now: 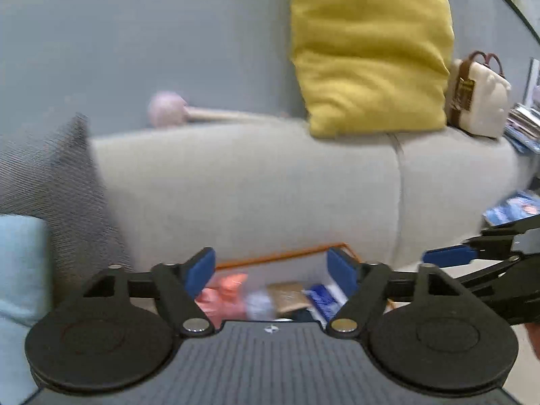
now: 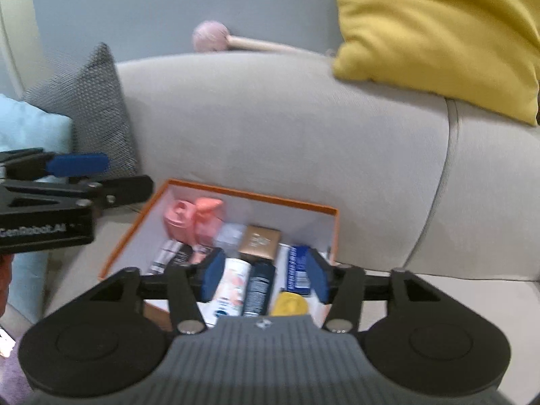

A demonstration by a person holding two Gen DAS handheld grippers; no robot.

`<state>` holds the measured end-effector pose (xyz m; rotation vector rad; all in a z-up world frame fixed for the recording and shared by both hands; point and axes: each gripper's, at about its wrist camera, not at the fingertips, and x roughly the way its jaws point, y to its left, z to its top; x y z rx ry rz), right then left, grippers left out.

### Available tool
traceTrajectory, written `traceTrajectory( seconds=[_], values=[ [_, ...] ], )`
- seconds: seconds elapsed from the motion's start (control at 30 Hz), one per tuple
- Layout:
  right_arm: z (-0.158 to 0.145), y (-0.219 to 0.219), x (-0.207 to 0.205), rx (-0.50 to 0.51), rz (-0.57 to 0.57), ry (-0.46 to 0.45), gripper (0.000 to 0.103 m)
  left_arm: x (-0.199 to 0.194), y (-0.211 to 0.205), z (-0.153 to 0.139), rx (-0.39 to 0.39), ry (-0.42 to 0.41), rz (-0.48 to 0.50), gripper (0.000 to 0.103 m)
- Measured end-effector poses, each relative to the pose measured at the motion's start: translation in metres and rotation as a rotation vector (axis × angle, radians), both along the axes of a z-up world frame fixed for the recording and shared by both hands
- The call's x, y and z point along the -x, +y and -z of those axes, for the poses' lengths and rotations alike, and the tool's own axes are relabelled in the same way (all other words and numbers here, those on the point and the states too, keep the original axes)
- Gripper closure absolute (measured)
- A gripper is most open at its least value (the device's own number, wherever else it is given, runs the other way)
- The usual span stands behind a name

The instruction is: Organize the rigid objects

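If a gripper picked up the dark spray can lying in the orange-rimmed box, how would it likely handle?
The dark spray can looks like a rigid cylinder, so it should hold its shape under the pads. It lies on its side between a white bottle and the box's bare floor, so a nudge would probably roll it. Its smooth wall may be slippery.

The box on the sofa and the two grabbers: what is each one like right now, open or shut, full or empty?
Orange box: open, no lid on, bottles and packets inside.
Left gripper: fingers open, nothing between them.
Right gripper: fingers open above the box, gripping nothing.
Yellow cushion: propped up on the sofa back.
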<state>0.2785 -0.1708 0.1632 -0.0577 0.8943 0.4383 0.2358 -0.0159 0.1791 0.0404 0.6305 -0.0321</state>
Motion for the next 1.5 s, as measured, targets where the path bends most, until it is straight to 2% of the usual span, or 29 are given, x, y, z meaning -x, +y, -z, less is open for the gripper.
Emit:
traceTrajectory(
  seconds=[0.1, 0.13, 0.2, 0.27, 0.33, 0.43, 0.53, 0.63, 0.7, 0.8, 0.93, 1.1, 1.5],
  values=[
    [-0.010, 0.006, 0.022, -0.026, 0.002, -0.042, 0.028, 0.028, 0.002, -0.007, -0.075, -0.050, -0.060, 0.009],
    [-0.011, 0.008, 0.028, -0.028, 0.003, -0.057, 0.026, 0.034, 0.004, -0.005, -0.086, -0.057, -0.075, 0.009],
    [-0.011, 0.014, 0.041, -0.036, 0.018, -0.083, 0.019, 0.045, 0.009, 0.001, -0.066, -0.070, -0.103, 0.009],
    [-0.005, 0.021, 0.053, -0.047, 0.037, -0.109, 0.015, 0.055, 0.015, 0.009, -0.012, -0.075, -0.128, 0.009],
    [0.004, 0.027, 0.064, -0.028, 0.068, -0.133, 0.014, 0.065, 0.020, 0.015, 0.013, -0.065, -0.163, 0.009],
    [0.016, 0.028, 0.078, -0.008, 0.110, -0.166, 0.012, 0.073, 0.023, 0.032, 0.007, -0.056, -0.216, 0.008],
    [0.029, 0.026, 0.089, -0.026, 0.124, -0.163, 0.008, 0.079, 0.025, 0.049, 0.012, -0.068, -0.245, 0.000],
    [0.044, 0.022, 0.092, -0.031, 0.159, -0.160, 0.007, 0.083, 0.025, 0.061, 0.045, -0.095, -0.263, 0.000],
    [0.054, 0.020, 0.090, -0.035, 0.179, -0.153, 0.004, 0.079, 0.022, 0.071, 0.019, -0.081, -0.272, 0.000],
    [0.070, 0.015, 0.085, -0.049, 0.204, -0.118, 0.003, 0.075, 0.016, 0.087, -0.009, -0.052, -0.253, 0.000],
    [0.089, 0.012, 0.082, -0.030, 0.214, -0.115, 0.003, 0.070, 0.013, 0.104, 0.032, -0.012, -0.237, 0.000],
    [0.104, 0.007, 0.079, -0.036, 0.218, -0.106, 0.003, 0.069, 0.011, 0.121, 0.011, 0.003, -0.246, 0.000],
    [0.121, 0.004, 0.070, -0.059, 0.224, -0.061, 0.003, 0.061, 0.012, 0.136, 0.027, 0.078, -0.228, 0.000]
  ],
)
